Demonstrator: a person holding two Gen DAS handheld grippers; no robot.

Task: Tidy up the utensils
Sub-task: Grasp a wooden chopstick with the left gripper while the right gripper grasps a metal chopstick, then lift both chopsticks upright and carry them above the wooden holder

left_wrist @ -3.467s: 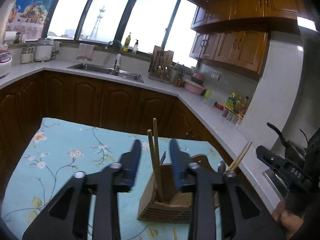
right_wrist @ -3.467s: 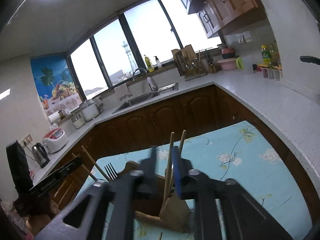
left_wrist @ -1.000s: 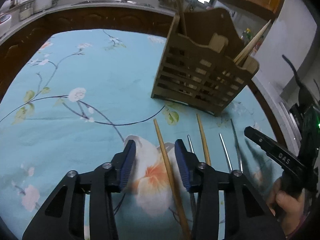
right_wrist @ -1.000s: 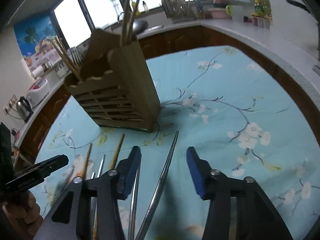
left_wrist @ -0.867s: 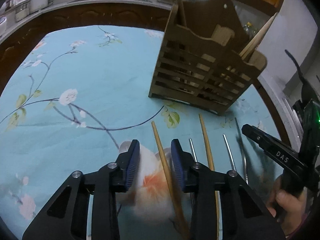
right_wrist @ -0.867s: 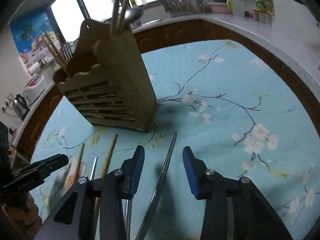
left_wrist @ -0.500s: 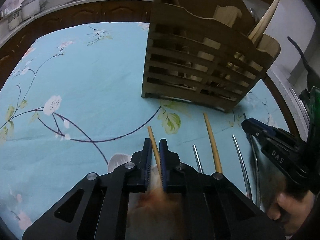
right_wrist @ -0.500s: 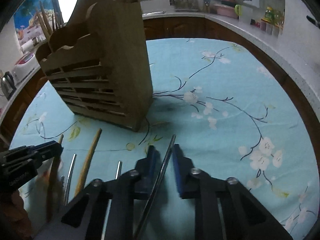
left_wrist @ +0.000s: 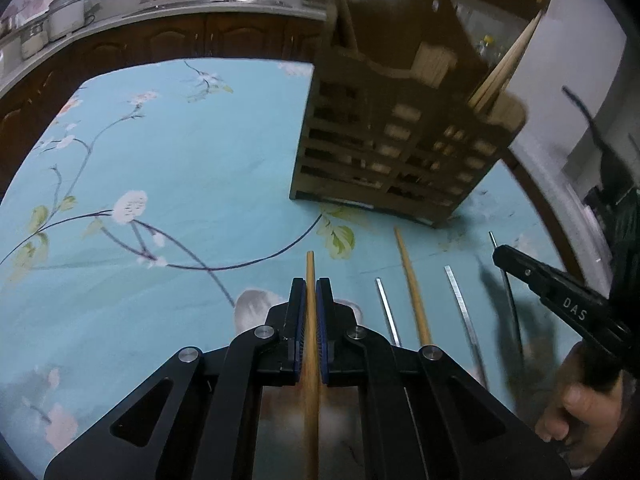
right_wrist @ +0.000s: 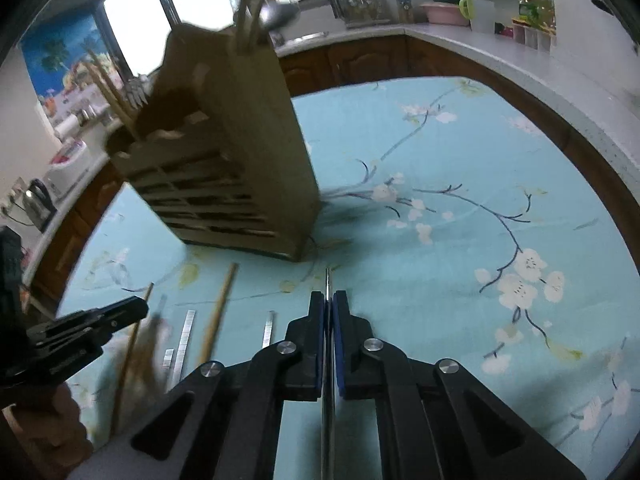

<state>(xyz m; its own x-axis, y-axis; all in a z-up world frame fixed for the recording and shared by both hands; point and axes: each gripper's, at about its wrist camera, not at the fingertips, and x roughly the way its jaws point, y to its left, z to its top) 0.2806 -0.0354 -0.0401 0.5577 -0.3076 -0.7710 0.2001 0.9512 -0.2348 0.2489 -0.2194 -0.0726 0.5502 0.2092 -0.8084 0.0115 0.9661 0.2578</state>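
Note:
A slatted wooden utensil holder (left_wrist: 404, 148) stands on the blue floral tablecloth (left_wrist: 180, 184); it also shows in the right wrist view (right_wrist: 228, 176) with chopsticks and a spoon in it. My left gripper (left_wrist: 311, 286) is shut on a wooden chopstick (left_wrist: 311, 268) low over the cloth. My right gripper (right_wrist: 328, 298) is shut on a thin metal utensil handle (right_wrist: 327, 278). A second wooden chopstick (left_wrist: 410, 280) and metal handles (left_wrist: 460, 300) lie on the cloth between the grippers.
Dark wood cabinets and a pale counter (right_wrist: 500, 60) ring the table. A sink, rice cooker (left_wrist: 64, 20) and bottles stand on the counter. The holder stands just beyond both grippers.
Both grippers came down from the holder to the cloth and closed, the left on the chopstick, the right on the metal handle. Both now appear slightly raised and pulled back.

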